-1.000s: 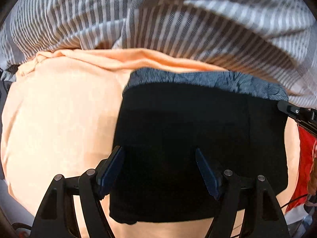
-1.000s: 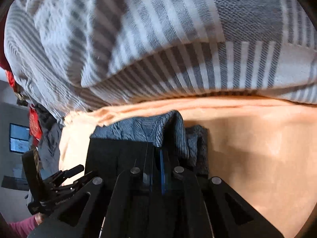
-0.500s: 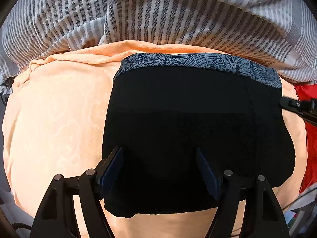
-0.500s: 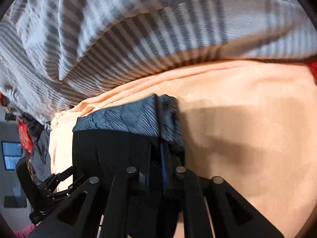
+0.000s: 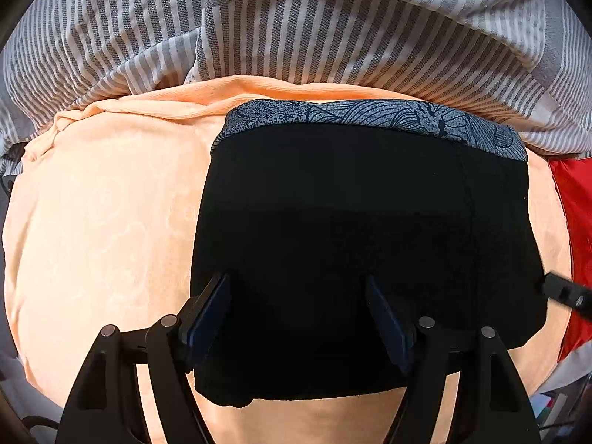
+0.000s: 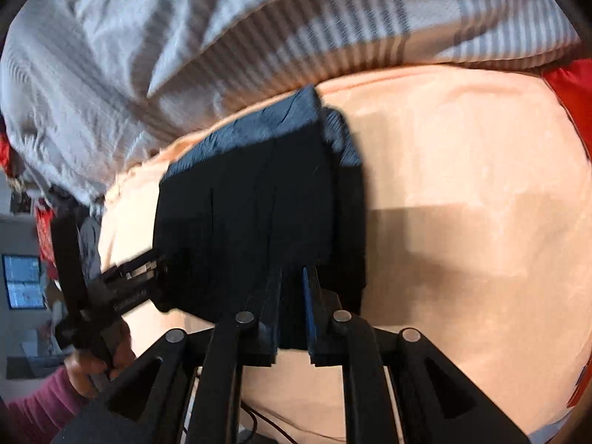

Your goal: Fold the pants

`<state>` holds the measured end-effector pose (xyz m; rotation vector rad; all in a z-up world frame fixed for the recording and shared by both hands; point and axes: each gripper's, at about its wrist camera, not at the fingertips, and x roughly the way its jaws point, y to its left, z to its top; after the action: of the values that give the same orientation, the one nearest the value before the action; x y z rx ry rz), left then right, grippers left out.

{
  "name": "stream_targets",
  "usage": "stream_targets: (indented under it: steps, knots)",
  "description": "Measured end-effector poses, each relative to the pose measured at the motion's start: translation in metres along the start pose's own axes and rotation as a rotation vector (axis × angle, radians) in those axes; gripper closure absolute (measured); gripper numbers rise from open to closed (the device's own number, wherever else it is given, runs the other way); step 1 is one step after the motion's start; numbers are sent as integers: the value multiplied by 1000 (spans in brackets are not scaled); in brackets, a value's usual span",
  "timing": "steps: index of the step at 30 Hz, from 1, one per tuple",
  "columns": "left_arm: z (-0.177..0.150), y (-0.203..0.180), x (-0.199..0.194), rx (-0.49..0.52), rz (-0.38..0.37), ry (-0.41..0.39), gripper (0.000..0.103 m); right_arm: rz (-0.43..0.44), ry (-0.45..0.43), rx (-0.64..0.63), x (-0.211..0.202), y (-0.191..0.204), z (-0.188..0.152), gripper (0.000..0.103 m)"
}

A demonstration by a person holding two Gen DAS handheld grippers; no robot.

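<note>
Black pants (image 5: 351, 222), folded into a flat rectangle, lie on an orange cloth (image 5: 103, 222); their blue-grey patterned waistband (image 5: 370, 114) is at the far end. My left gripper (image 5: 298, 296) points down over the near part of the pants, open wide, with the pads clear of the cloth. In the right wrist view my right gripper (image 6: 292, 277) is at the near right edge of the pants (image 6: 251, 214). Its jaws are opening a little, and only a narrow gap shows, with dark cloth behind it. The right gripper's tip (image 5: 566, 294) shows beside the pants' right edge.
A grey-and-white striped blanket (image 5: 296, 29) is bunched along the far side. Red fabric (image 5: 573, 203) lies to the right of the orange cloth. A hand in a magenta sleeve (image 6: 88, 366) holds the left gripper (image 6: 125, 281). A lit screen (image 6: 22, 281) is at far left.
My right gripper has drawn back from the waistband corner along the pants' right edge, and its shut jaws have parted slightly. The waistband now lies flat. The left gripper stays open over the pants.
</note>
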<state>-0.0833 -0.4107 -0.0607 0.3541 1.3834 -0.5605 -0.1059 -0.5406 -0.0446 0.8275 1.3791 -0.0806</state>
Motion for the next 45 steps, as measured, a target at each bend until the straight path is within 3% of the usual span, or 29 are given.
stream_targets:
  steps: [5,10,17,19,21,25,30,32,33,43,45]
  knots:
    - [-1,-1,0,4,6,-4,28,-56,34,-4,24,-5,-3,86]
    - [-1,-3,0,5,16,-6,27,-110,-1,-49,30,-3,2,86]
    - [-1,-4,-1,4,30,4,27,-109,-19,-36,27,-3,7,85]
    - [-1,-4,-2,3,34,6,27,-98,-13,-21,23,-7,4,75]
    - [-2,-4,-3,0,40,7,27,-112,-2,11,18,-14,2,49]
    - [-4,-5,-4,0,49,11,27,-69,4,67,6,-29,-7,48]
    - [-5,-6,-5,4,56,19,27,-42,1,101,-5,-38,-18,37]
    - [-4,-5,-4,4,57,31,14,-38,4,102,-5,-38,-21,35]
    - [-5,-5,-1,5,57,48,0,-34,5,105,-5,-38,-22,32]
    - [-10,-3,5,-9,45,63,0,-65,-36,95,-9,-36,-30,17]
    - [-10,-2,5,-11,39,70,0,-90,-63,81,-14,-37,-31,4]
